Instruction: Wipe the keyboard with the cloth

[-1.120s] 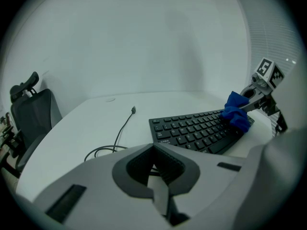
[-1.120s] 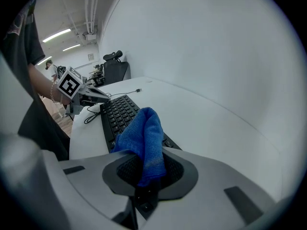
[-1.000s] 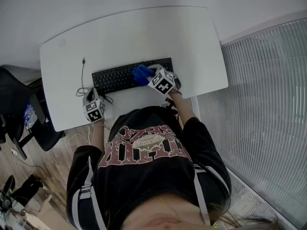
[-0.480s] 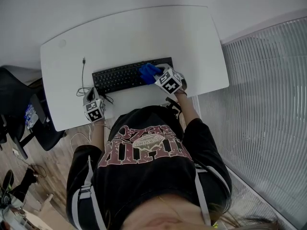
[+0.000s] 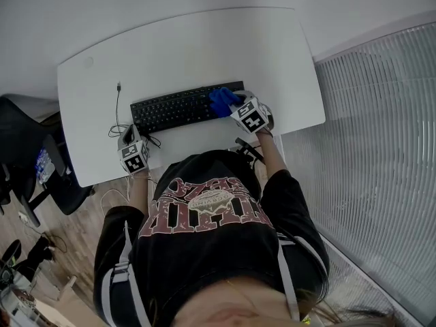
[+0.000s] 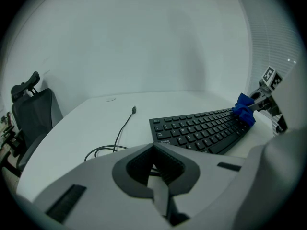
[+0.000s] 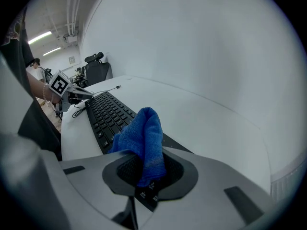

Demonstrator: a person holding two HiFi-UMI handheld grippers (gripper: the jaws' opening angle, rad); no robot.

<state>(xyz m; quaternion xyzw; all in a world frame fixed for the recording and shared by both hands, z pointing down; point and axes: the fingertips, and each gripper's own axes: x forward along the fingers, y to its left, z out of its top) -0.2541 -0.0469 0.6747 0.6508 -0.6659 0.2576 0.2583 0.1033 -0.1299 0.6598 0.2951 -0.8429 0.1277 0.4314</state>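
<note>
A black keyboard (image 5: 178, 108) lies on the white desk (image 5: 184, 46). My right gripper (image 5: 235, 106) is shut on a blue cloth (image 5: 223, 101), which rests on the keyboard's right end. In the right gripper view the cloth (image 7: 141, 140) bunches up between the jaws, with the keyboard (image 7: 108, 116) stretching away to the left. My left gripper (image 5: 131, 140) sits at the desk's front left edge, shut and empty, beside the keyboard's left end (image 6: 196, 131). The left gripper view shows the cloth (image 6: 244, 108) far right.
A thin black cable (image 5: 118, 111) runs from the keyboard's left side and coils near the left gripper; it also shows as a cable (image 6: 117, 137) in the left gripper view. A dark office chair (image 5: 27, 155) stands left of the desk. A ribbed wall panel (image 5: 375, 148) is on the right.
My right gripper has slid the blue cloth rightward along the keyboard, from its right-middle to its right end. The left gripper has stayed put.
</note>
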